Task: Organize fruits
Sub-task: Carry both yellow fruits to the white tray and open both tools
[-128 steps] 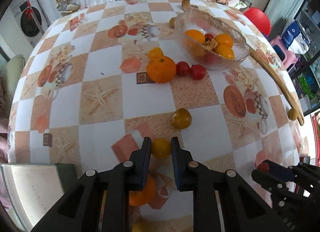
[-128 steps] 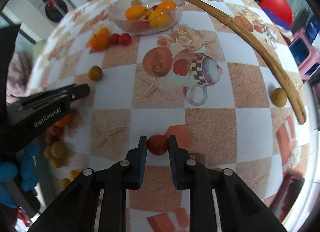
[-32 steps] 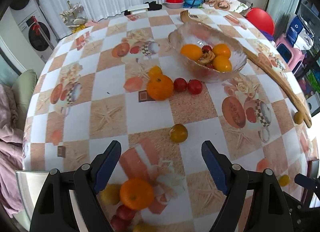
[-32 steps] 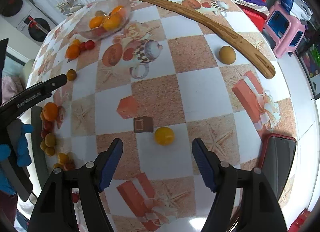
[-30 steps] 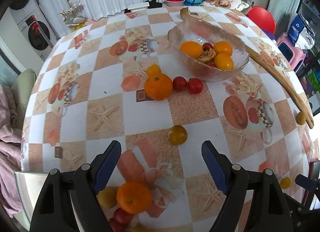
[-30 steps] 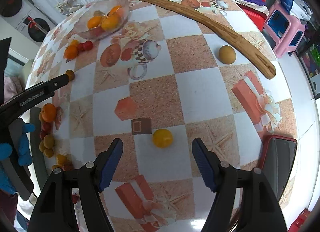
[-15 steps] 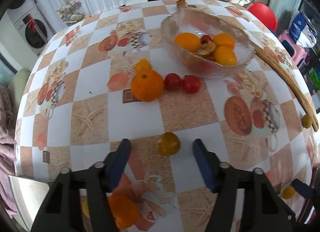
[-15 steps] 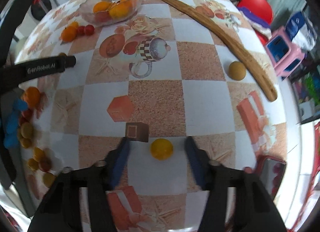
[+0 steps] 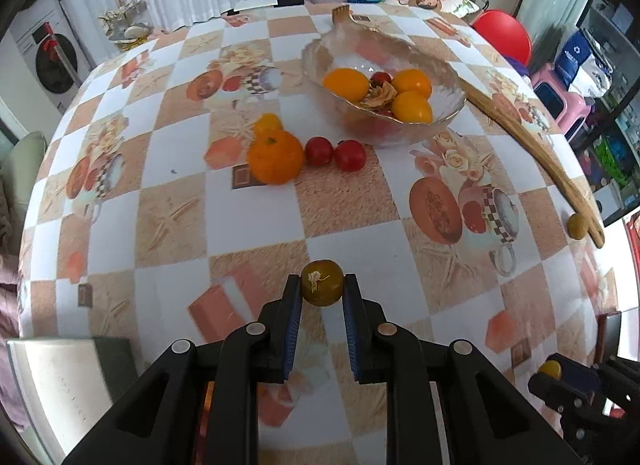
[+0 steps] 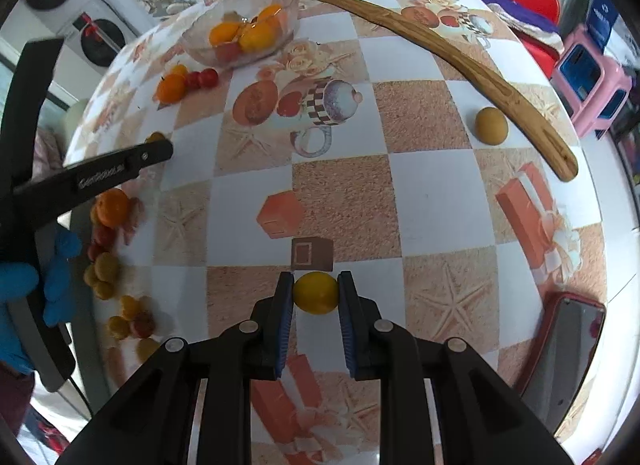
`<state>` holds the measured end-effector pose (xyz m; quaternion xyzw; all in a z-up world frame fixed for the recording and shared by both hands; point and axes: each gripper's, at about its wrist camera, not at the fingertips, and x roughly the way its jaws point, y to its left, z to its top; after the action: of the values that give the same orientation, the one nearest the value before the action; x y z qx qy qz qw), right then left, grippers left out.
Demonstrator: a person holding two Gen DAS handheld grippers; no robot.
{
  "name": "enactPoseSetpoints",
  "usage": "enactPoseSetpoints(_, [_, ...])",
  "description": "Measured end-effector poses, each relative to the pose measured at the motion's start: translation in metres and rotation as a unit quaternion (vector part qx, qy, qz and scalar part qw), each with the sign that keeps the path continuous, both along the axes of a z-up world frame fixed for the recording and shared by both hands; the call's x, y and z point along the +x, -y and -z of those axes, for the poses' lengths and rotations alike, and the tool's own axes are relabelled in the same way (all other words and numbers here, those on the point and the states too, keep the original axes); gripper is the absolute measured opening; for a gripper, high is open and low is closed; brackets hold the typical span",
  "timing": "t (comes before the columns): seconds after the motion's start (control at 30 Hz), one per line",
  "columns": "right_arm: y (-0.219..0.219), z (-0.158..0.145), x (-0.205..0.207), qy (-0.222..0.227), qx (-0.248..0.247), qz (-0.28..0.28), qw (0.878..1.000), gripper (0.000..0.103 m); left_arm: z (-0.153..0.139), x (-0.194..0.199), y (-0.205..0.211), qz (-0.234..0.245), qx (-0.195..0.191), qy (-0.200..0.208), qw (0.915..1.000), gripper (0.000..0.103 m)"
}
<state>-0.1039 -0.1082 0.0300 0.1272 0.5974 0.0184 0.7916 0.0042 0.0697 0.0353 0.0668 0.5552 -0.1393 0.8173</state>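
Checkered tablecloth [image 9: 256, 221], printed with starfish, cups and gift boxes, covers the round table on which both grippers work. Nearest the left wrist camera, the left gripper [image 9: 322, 293] reaches forward low over the cloth, its blue-lined fingers [image 9: 291, 317] narrowed against both sides of an olive-yellow fruit [image 9: 322, 283] that sits at their tips. The right gripper [image 10: 316, 292] is held in the same forward, low pose; its fingers are likewise narrowed onto a yellow fruit [image 10: 315, 292] at their tips, just short of a printed brown square. Seen from the right wrist camera, the left gripper extends from the left edge, carried by a blue-gloved hand [image 10: 44, 285], and beside it a loose cluster of small fruits [image 10: 108, 265] lies along the table's near-left edge. Farther on, a large orange [image 9: 275, 157] rests with a small yellow fruit [image 9: 267, 123] touching its far side and two red tomatoes [image 9: 335, 153] just beside it on the right. Beyond these stands a glass bowl [image 9: 438, 79] holding orange and red fruits. A long curved wooden utensil [image 10: 460, 61] runs along the right side of the table, with a brown round fruit [image 10: 491, 125] lying just beside its near end. A dark phone [image 10: 568, 357] lies at the near-right edge.
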Motion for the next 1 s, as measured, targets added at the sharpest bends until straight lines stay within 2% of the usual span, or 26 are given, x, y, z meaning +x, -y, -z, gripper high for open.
enactPoseSetpoints(0.23, [-0.001,-0.013,-0.005,0.003,0.008,-0.004,1.0,0.024,-0.023,-0.019,-0.024,-0.013,-0.013,0.014,0.9997,0.022])
enactPoseSetpoints(0.5, [-0.033,-0.025,0.005,0.011,0.01,-0.037,0.999,0.024,-0.042,-0.047,-0.076,-0.058,-0.018,0.024,0.9979,0.022])
enactPoseSetpoints(0.73, [-0.084,-0.038,0.02,0.024,0.019,-0.094,0.995,0.024,-0.046,-0.074,-0.133,-0.114,-0.005,0.025,0.9931,0.022])
enactPoseSetpoints(1.0, [-0.162,-0.045,0.033,0.031,0.039,-0.176,0.983,0.024,-0.042,-0.098,-0.199,-0.187,0.008,0.026,0.9819,0.022])
